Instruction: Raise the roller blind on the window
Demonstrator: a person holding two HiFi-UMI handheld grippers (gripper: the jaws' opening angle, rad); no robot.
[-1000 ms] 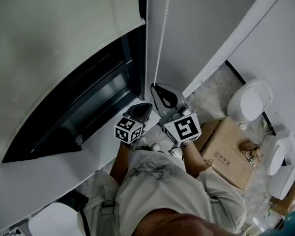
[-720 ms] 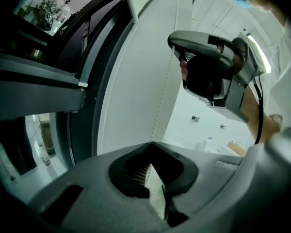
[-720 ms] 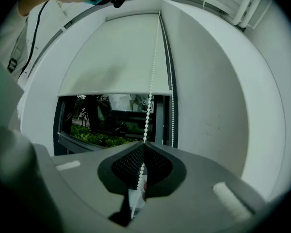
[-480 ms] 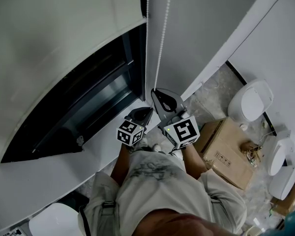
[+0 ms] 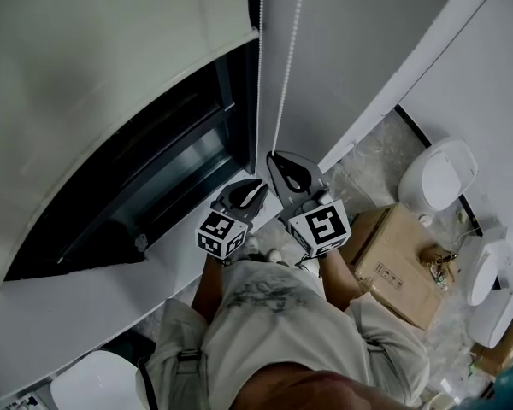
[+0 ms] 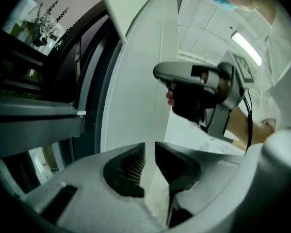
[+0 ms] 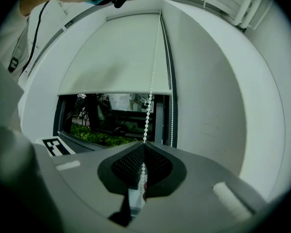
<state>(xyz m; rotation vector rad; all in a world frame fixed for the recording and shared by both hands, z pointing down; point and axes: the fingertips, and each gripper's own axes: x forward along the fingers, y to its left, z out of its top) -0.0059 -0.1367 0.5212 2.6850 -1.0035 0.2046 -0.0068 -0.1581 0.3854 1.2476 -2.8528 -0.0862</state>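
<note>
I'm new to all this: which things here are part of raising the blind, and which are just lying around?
In the job: roller blind; window; bead chain, clamped in the right gripper; left gripper, jaws just opening, nothing clearly between them.
Lying about: cardboard box; white toilets.

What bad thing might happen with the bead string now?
1. Only the right gripper is shut on the thin white bead chain. It might slip through the pads, and the half-raised cream roller blind would stop rising.
2. The left gripper has just been opening its jaws, with nothing between them. Reaching for a new grip, it might miss, or catch the other strand beside the dark window frame, likely lowering the blind.
</note>
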